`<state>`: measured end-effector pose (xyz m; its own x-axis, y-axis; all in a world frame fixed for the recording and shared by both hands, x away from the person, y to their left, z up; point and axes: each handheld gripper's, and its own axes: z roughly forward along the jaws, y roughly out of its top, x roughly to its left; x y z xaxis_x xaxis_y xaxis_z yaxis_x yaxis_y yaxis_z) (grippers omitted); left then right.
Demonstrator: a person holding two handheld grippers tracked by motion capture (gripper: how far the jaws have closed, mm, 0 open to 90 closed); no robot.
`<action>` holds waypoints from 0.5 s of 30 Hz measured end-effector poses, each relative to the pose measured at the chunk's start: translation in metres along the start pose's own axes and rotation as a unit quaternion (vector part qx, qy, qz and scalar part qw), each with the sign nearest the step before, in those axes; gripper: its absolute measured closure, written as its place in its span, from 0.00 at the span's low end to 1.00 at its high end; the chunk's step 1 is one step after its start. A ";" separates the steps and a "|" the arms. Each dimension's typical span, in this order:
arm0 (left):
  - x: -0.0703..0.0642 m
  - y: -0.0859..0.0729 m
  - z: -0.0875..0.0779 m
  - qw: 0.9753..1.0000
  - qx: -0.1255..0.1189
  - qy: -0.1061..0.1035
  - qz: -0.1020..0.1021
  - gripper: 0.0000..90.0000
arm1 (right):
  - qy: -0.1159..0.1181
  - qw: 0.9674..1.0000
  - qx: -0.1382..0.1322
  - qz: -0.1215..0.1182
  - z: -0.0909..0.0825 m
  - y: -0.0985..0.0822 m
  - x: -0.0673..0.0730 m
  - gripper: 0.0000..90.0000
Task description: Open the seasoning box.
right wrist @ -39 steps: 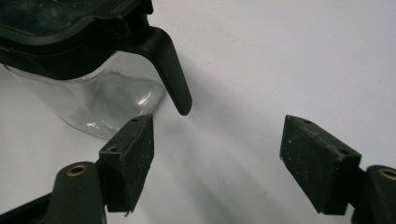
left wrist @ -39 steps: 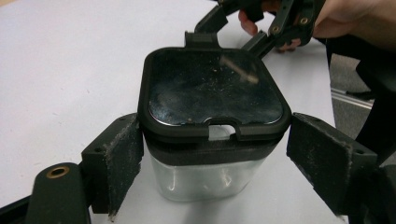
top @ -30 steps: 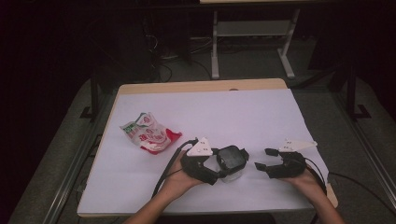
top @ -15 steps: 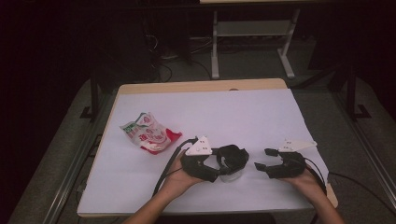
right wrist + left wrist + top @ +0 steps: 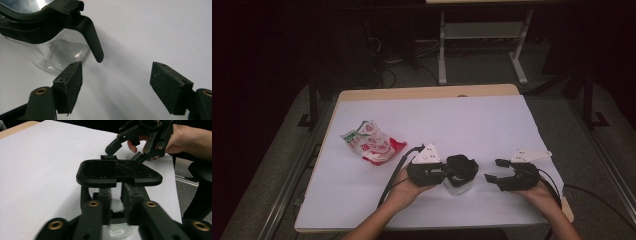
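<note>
Left gripper (image 5: pixel 451 172) has just been closing – its jaws now pinch a latch flap of the clear container (image 5: pixel 458 186) below its black lid (image 5: pixel 463 165); in the left gripper view the pads (image 5: pixel 106 197) press that flap. Container stands on the white table cover (image 5: pixel 452 125), near the front edge. Right gripper (image 5: pixel 496 171) – jaws apart, nothing between them – sits just beside the container, one pad (image 5: pixel 71 83) near its side latch (image 5: pixel 93 41). Red-green-white snack bag (image 5: pixel 371 143) lies well apart to the left.

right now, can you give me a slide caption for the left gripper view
Left tongs closed on the clear container beneath its black lid, right tongs open beyond it.
</note>
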<state>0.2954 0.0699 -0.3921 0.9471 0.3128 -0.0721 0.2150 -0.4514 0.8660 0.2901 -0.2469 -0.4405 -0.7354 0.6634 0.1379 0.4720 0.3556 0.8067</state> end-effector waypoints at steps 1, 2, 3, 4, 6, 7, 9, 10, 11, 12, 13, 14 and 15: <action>0.000 0.001 0.000 1.000 0.000 -0.004 0.000 0.94 | 0.000 1.000 0.000 0.000 0.000 0.000 0.000 0.29; -0.001 0.003 0.001 1.000 0.001 -0.006 0.002 0.97 | 0.000 1.000 0.000 0.000 0.000 0.000 0.000 0.29; -0.001 0.004 0.001 1.000 0.002 -0.009 0.005 0.98 | 0.000 1.000 0.000 0.001 0.000 0.000 0.000 0.29; 0.000 0.005 0.001 1.000 0.003 -0.012 0.003 0.99 | 0.001 1.000 0.001 0.001 0.000 0.000 0.000 0.29; 0.000 0.007 0.002 1.000 0.005 -0.013 0.003 1.00 | 0.002 1.000 0.001 -0.001 0.000 0.000 0.001 0.29; 0.000 0.008 0.002 1.000 0.007 -0.014 0.004 1.00 | 0.003 1.000 0.001 -0.001 0.000 0.000 0.001 0.29; 0.000 0.011 0.003 1.000 0.009 -0.015 0.007 1.00 | 0.003 1.000 0.000 -0.002 0.001 0.000 0.000 0.29; 0.000 0.012 0.003 1.000 0.009 -0.015 0.009 1.00 | 0.003 1.000 0.001 -0.001 0.001 0.000 0.000 0.29; 0.000 0.013 0.003 1.000 0.012 -0.016 0.010 1.00 | 0.003 1.000 0.001 -0.001 0.001 0.000 0.000 0.29; 0.000 0.014 0.003 1.000 0.008 -0.017 0.009 1.00 | 0.003 1.000 0.002 0.000 0.000 0.000 0.000 0.29; 0.001 0.016 0.003 1.000 0.010 -0.018 0.010 1.00 | 0.003 1.000 0.002 -0.001 0.000 0.000 0.000 0.29; 0.001 0.017 0.004 1.000 0.008 -0.016 0.013 1.00 | 0.003 1.000 0.002 -0.001 0.000 0.000 0.000 0.29; 0.001 0.018 0.004 1.000 0.007 -0.018 0.013 1.00 | 0.004 1.000 0.002 -0.001 0.000 0.000 0.000 0.29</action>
<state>0.3012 0.0588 -0.3786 0.9602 0.2712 -0.0669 0.1929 -0.4706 0.8610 0.2898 -0.2466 -0.4408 -0.7398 0.6579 0.1411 0.4726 0.3588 0.8049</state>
